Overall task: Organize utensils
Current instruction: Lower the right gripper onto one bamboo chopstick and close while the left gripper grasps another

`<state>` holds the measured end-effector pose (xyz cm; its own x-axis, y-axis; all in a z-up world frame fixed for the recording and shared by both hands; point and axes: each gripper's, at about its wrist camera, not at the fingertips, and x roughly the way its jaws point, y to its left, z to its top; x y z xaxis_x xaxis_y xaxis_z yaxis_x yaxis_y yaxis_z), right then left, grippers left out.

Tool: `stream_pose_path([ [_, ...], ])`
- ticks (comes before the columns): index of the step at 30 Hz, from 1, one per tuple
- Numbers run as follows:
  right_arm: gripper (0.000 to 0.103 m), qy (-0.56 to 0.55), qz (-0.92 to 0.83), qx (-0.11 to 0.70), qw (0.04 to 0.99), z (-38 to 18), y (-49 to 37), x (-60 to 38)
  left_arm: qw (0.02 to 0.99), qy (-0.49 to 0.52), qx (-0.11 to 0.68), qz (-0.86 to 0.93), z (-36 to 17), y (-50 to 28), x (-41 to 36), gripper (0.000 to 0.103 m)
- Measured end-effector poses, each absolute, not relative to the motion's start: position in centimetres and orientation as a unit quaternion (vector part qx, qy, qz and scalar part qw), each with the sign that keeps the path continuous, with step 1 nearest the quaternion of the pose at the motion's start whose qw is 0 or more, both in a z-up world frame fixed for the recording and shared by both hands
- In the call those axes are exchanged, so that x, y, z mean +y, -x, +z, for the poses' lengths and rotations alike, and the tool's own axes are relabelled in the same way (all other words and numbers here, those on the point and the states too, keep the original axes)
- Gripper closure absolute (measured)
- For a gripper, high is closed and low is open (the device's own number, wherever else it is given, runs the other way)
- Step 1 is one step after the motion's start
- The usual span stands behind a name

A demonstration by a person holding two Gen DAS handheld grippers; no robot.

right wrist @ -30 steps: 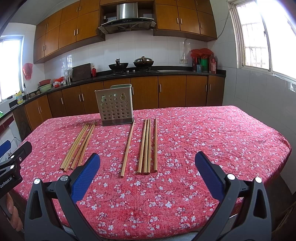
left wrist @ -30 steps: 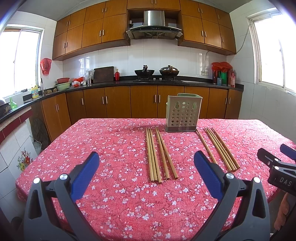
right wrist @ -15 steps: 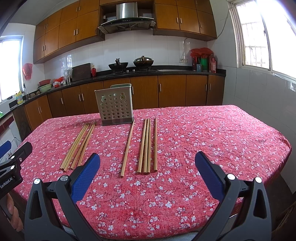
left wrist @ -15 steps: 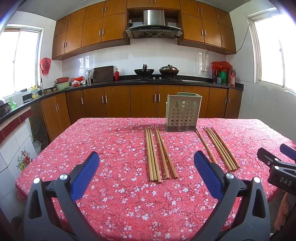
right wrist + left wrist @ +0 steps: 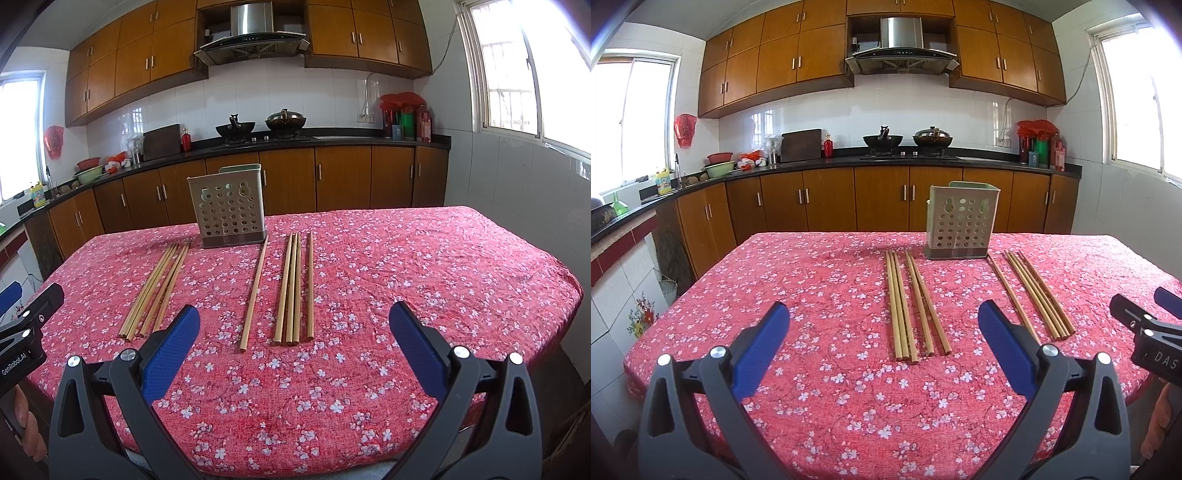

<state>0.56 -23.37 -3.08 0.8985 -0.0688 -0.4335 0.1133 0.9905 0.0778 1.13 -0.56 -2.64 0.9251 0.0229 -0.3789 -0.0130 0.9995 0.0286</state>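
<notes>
Our left gripper (image 5: 882, 325) is spread wide and holds nothing, low over the near edge of the counter (image 5: 798, 295) with its red flowered cloth. Ahead of it, between its fingers, lie five chopsticks (image 5: 908, 302) side by side. Our right gripper (image 5: 294, 325) is likewise wide apart and holds nothing; ahead of it lie five more chopsticks (image 5: 293, 288), one (image 5: 254, 291) set a little apart to the left. Behind both groups stands the perforated holder (image 5: 960, 221), upright. Nothing lies between grippers and chopsticks.
</notes>
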Motion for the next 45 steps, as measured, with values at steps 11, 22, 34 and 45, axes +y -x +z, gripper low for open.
stream_pose_path([
  [11, 0.011, -0.089, -0.089, 0.313, 0.942, -6.2, -6.4, -27.6, 0.956, 0.016, 0.291, 0.036, -4.0, -6.7, 2.8, 0.004],
  [22, 0.072, -0.121, -0.029, 0.428, 0.895, -9.4, -15.2, -28.5, 0.934, 0.017, 0.356, 0.018, -5.4, -13.5, 4.7, 0.031],
  [34, 0.095, -0.094, -0.076, 0.419, 0.9, -9.5, -15.8, -29.3, 0.905, 0.022, 0.42, -0.066, -8.0, -17.4, 2.7, 0.075],
  [45, 0.095, -0.08, -0.074, 0.419, 0.901, -9.7, -16.1, -29.6, 0.896, -0.001, 0.436, -0.08, -8.3, -17.7, 1.1, 0.087],
])
